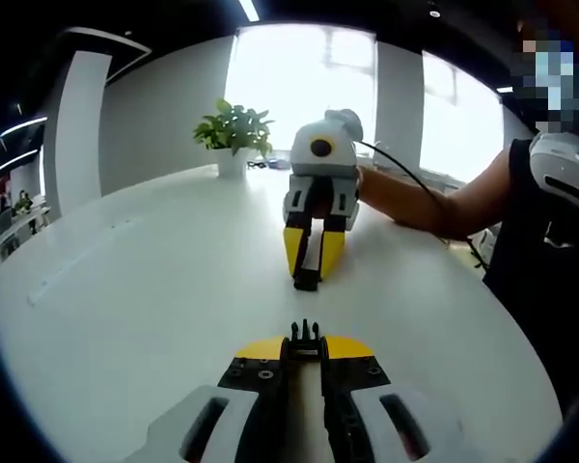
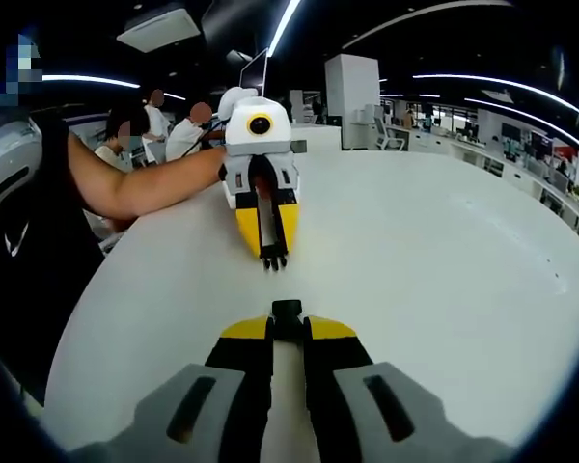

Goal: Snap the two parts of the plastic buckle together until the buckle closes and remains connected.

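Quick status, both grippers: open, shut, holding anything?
Left gripper: shut on pronged buckle half.
Right gripper: shut on socket buckle half.

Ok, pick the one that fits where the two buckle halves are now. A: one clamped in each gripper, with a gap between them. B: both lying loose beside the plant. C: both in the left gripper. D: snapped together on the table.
A: the left gripper is shut on the pronged half, the right gripper is shut on the socket half, and bare white table shows between them.
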A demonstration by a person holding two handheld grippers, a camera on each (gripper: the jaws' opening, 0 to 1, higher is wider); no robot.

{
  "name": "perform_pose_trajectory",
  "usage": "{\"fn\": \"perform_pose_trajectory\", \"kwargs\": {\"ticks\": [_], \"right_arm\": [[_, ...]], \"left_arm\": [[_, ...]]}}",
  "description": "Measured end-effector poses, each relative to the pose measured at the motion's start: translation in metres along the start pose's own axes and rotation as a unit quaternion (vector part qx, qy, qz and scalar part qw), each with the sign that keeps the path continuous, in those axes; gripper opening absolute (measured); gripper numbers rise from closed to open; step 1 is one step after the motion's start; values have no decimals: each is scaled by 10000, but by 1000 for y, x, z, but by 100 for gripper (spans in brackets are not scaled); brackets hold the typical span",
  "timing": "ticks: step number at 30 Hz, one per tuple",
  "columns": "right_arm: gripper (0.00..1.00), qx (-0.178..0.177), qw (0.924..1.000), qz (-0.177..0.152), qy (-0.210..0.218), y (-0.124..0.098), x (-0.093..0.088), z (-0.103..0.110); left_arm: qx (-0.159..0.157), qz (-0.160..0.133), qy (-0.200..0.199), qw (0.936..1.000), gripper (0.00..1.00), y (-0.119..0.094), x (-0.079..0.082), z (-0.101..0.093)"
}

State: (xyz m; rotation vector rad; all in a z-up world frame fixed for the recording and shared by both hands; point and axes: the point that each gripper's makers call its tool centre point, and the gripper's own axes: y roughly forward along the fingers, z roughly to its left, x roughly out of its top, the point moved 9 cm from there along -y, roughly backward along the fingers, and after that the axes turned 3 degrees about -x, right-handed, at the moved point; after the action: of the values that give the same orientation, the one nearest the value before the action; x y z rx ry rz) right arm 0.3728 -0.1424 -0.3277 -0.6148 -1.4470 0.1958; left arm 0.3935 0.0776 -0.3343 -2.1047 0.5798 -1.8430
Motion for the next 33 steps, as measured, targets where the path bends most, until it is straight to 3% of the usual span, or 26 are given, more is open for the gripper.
{"fn": "perform_pose_trajectory", "kwargs": {"ticks": [33], "right_arm": [[10, 21, 10000, -64, 52, 1, -1, -1]], "left_arm": [[-11, -17, 21, 10000, 10, 7, 3, -1]]}}
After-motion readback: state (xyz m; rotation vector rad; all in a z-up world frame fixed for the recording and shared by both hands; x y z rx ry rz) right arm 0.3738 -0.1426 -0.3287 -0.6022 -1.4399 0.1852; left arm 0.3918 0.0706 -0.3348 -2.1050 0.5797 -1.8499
